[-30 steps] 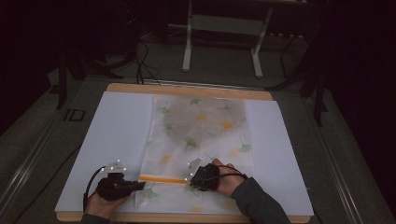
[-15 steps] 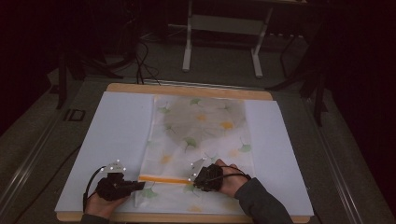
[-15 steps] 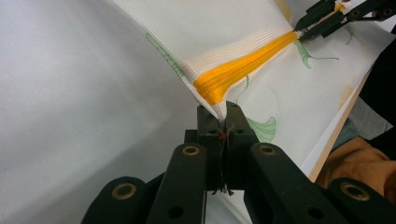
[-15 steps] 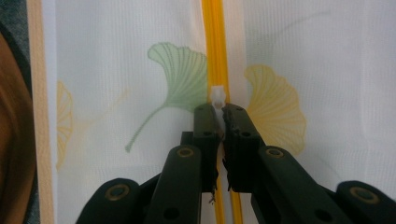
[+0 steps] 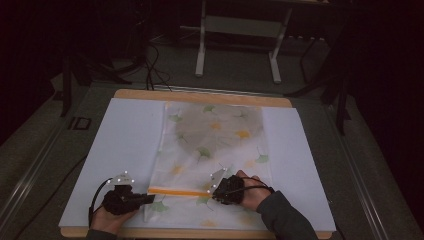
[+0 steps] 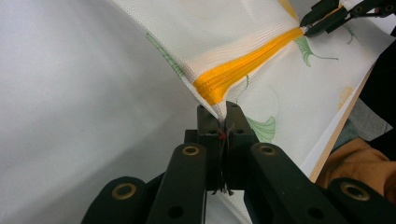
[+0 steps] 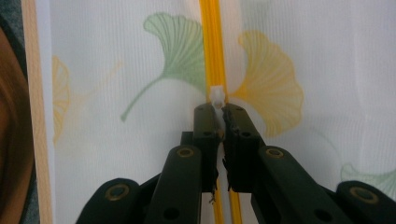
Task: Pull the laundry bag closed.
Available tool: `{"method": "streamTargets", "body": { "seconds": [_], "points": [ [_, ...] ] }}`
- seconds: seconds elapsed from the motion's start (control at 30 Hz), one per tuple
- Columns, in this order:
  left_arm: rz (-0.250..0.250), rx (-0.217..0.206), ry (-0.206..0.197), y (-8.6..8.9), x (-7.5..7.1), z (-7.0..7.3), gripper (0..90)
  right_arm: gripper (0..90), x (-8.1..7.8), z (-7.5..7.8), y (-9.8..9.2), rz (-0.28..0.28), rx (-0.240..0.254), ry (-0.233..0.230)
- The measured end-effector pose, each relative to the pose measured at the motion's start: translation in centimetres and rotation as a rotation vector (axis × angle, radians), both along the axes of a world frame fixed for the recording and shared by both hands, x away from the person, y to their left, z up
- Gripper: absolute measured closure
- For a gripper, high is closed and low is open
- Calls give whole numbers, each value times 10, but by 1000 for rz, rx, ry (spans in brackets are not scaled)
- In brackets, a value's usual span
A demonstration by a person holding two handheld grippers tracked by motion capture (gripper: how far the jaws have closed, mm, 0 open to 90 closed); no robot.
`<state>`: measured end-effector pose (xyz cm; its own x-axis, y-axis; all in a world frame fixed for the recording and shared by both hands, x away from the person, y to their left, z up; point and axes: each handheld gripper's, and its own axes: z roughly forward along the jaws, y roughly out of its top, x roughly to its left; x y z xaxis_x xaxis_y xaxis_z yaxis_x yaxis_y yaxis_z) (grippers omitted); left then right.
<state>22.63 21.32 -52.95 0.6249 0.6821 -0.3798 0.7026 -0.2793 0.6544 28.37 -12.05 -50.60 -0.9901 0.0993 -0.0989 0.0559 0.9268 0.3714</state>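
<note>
A white mesh bag (image 5: pixel 215 135) printed with green and yellow ginkgo leaves lies flat on the white mat (image 5: pixel 120 145). Its orange zipper (image 5: pixel 177 191) runs across the near end. My left gripper (image 5: pixel 150 198) is shut on the bag's corner at the zipper's end (image 6: pixel 223 116), lifting the cloth a little. My right gripper (image 5: pixel 210 192) is shut on the small white zipper pull (image 7: pixel 216 95), with the orange zipper (image 7: pixel 212 42) running straight ahead of it. In the left gripper view the right gripper (image 6: pixel 308 25) shows at the far end of the orange zipper (image 6: pixel 243 67).
The mat rests on a wooden board (image 5: pixel 200 97) whose edge lies close behind my hands. A grey metal stand (image 5: pixel 237 30) and cables (image 5: pixel 150 65) are on the dark floor beyond the board. Bare mat flanks the bag on both sides.
My right gripper has shifted slightly to the right along the zipper line. The left gripper has stayed at the bag's corner.
</note>
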Motion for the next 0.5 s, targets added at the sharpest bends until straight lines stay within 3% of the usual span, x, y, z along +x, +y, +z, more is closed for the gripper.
{"method": "streamTargets", "body": {
  "seconds": [0.5],
  "points": [
    [3, 2, 0, 0, 0, 0, 882, 844, 0, 0, -15, -20, -14, 5]
  ]
}}
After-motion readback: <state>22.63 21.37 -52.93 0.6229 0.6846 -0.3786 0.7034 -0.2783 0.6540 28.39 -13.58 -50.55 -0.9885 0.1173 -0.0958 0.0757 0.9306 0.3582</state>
